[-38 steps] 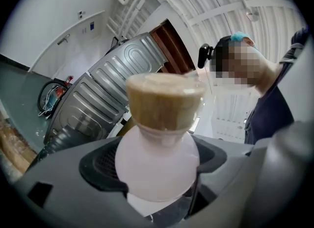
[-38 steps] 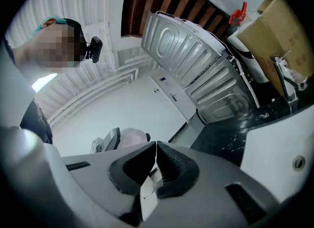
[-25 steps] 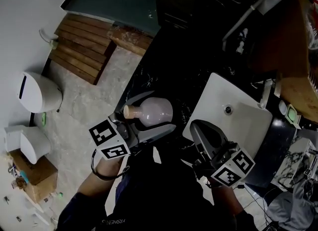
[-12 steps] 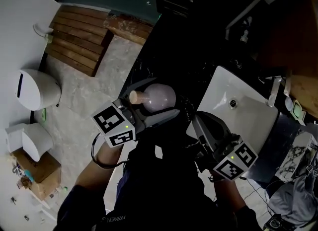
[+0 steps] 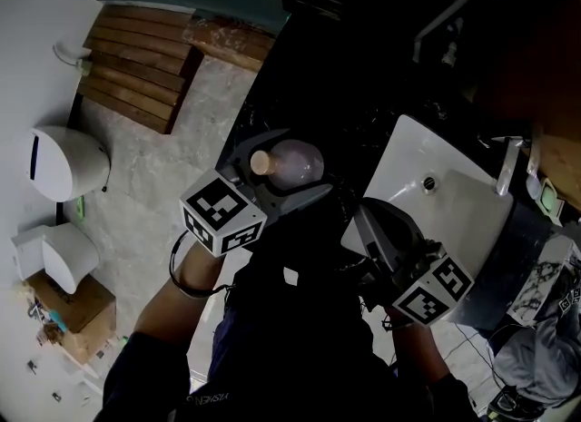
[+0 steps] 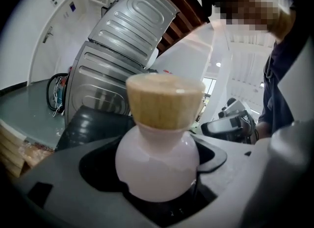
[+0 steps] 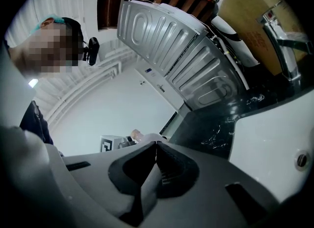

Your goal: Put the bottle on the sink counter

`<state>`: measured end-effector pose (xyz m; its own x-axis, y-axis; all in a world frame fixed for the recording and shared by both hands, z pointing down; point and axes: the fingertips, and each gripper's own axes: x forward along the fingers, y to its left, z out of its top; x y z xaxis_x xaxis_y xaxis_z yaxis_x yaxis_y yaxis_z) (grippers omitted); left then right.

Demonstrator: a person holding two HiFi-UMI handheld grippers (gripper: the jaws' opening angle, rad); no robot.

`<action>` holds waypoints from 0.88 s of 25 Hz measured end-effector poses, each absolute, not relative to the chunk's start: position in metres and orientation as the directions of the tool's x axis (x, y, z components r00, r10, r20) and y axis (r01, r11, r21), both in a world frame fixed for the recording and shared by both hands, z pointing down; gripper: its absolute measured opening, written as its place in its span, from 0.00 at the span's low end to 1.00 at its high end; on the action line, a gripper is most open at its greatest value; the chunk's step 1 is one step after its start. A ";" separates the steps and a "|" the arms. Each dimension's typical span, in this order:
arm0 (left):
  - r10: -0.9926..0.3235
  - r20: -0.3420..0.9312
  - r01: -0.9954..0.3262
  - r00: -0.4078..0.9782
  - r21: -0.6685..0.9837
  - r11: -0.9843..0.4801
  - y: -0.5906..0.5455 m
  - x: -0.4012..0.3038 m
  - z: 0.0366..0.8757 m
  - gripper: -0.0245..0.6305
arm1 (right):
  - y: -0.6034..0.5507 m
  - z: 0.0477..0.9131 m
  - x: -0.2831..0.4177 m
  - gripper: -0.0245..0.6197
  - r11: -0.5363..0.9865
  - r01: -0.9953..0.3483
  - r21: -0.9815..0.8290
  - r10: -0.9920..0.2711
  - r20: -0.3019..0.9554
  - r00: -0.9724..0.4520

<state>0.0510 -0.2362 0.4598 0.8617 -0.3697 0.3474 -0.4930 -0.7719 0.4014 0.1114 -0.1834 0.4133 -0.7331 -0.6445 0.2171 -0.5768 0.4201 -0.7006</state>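
My left tool (image 5: 301,162) grips the bottle (image 6: 157,165) mid-frame for setting on the desk (image 5: 336,93); right tool (image 7: 156,147) clenched, idle.

Nothing is reading clearly as a word or number. The left cube (image 5: 222,214) and the right cube (image 5: 432,291) are showing only black-and-white square marker patterns, with no letters on them. A short line of pale lettering is running upside down on the person's dark top (image 5: 207,401) in the head view, too small to spell out, and reddish print on the wooden board (image 7: 251,35) is blurring past reading.
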 end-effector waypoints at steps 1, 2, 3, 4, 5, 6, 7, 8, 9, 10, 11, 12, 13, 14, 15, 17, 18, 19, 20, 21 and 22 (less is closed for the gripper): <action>-0.368 0.359 -0.497 0.858 0.395 -0.773 -0.237 0.052 0.463 0.65 | -0.185 0.414 0.113 0.08 0.417 -0.578 -0.701 -0.646 0.218 -0.731; -0.366 0.371 -0.501 0.853 0.389 -0.773 -0.238 0.052 0.466 0.65 | -0.186 0.415 0.115 0.08 0.415 -0.580 -0.701 -0.648 0.219 -0.729; -0.365 0.384 -0.506 0.848 0.382 -0.773 -0.240 0.052 0.469 0.65 | -0.187 0.415 0.116 0.08 0.414 -0.581 -0.701 -0.650 0.220 -0.728; -0.364 0.399 -0.511 0.842 0.373 -0.774 -0.241 0.052 0.472 0.65 | -0.188 0.415 0.117 0.08 0.412 -0.582 -0.701 -0.651 0.220 -0.726; -0.363 0.414 -0.517 0.835 0.361 -0.776 -0.242 0.052 0.475 0.65 | -0.189 0.416 0.118 0.08 0.410 -0.582 -0.702 -0.651 0.221 -0.726; -0.363 0.430 -0.523 0.827 0.348 -0.778 -0.244 0.052 0.478 0.65 | -0.190 0.416 0.118 0.08 0.409 -0.582 -0.703 -0.651 0.222 -0.726; -0.362 0.445 -0.527 0.819 0.335 -0.781 -0.245 0.053 0.481 0.65 | -0.190 0.417 0.119 0.08 0.407 -0.581 -0.705 -0.650 0.223 -0.726; -0.361 0.460 -0.531 0.811 0.321 -0.784 -0.246 0.053 0.483 0.65 | -0.191 0.418 0.119 0.08 0.405 -0.581 -0.706 -0.650 0.224 -0.726; -0.359 0.474 -0.534 0.804 0.307 -0.788 -0.247 0.054 0.486 0.65 | -0.192 0.419 0.120 0.08 0.403 -0.580 -0.708 -0.650 0.224 -0.726; -0.357 0.488 -0.535 0.797 0.294 -0.792 -0.248 0.055 0.489 0.65 | -0.193 0.420 0.121 0.08 0.401 -0.579 -0.710 -0.651 0.224 -0.725; -0.355 0.499 -0.536 0.791 0.283 -0.795 -0.249 0.055 0.491 0.65 | -0.193 0.421 0.122 0.08 0.398 -0.577 -0.713 -0.652 0.224 -0.725; -0.354 0.508 -0.537 0.785 0.275 -0.797 -0.251 0.056 0.493 0.65 | -0.194 0.422 0.122 0.08 0.395 -0.575 -0.716 -0.652 0.222 -0.725; -0.353 0.516 -0.538 0.780 0.268 -0.799 -0.252 0.057 0.495 0.65 | -0.195 0.423 0.123 0.08 0.392 -0.573 -0.719 -0.653 0.221 -0.724; -0.352 0.524 -0.539 0.776 0.260 -0.801 -0.254 0.058 0.497 0.65 | -0.196 0.424 0.124 0.08 0.389 -0.572 -0.722 -0.654 0.222 -0.724; -0.352 0.532 -0.539 0.770 0.249 -0.805 -0.256 0.059 0.499 0.65 | -0.196 0.425 0.125 0.08 0.386 -0.573 -0.723 -0.654 0.223 -0.723; -0.348 0.550 -0.535 0.759 0.223 -0.815 -0.258 0.060 0.503 0.65 | -0.196 0.427 0.126 0.08 0.381 -0.575 -0.724 -0.654 0.228 -0.721; -0.347 0.559 -0.533 0.754 0.211 -0.819 -0.259 0.061 0.505 0.65 | -0.196 0.428 0.127 0.08 0.380 -0.576 -0.724 -0.654 0.230 -0.721; -0.345 0.567 -0.532 0.748 0.202 -0.822 -0.259 0.062 0.507 0.65 | -0.196 0.429 0.128 0.08 0.378 -0.576 -0.725 -0.654 0.231 -0.720; -0.345 0.574 -0.532 0.743 0.194 -0.824 -0.260 0.063 0.509 0.65 | -0.196 0.430 0.129 0.08 0.376 -0.577 -0.725 -0.655 0.233 -0.719; -0.345 0.581 -0.533 0.737 0.187 -0.825 -0.260 0.064 0.510 0.65 | -0.196 0.430 0.129 0.08 0.375 -0.578 -0.725 -0.656 0.233 -0.718; -0.345 0.590 -0.534 0.730 0.179 -0.826 -0.260 0.064 0.512 0.65 | -0.197 0.431 0.130 0.08 0.373 -0.578 -0.726 -0.656 0.234 -0.717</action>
<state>0.0642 -0.2601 0.5122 0.7300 -0.3445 0.5902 -0.5344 -0.8262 0.1787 0.1298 -0.1965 0.4309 -0.7171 -0.6565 0.2342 -0.5783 0.3727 -0.7257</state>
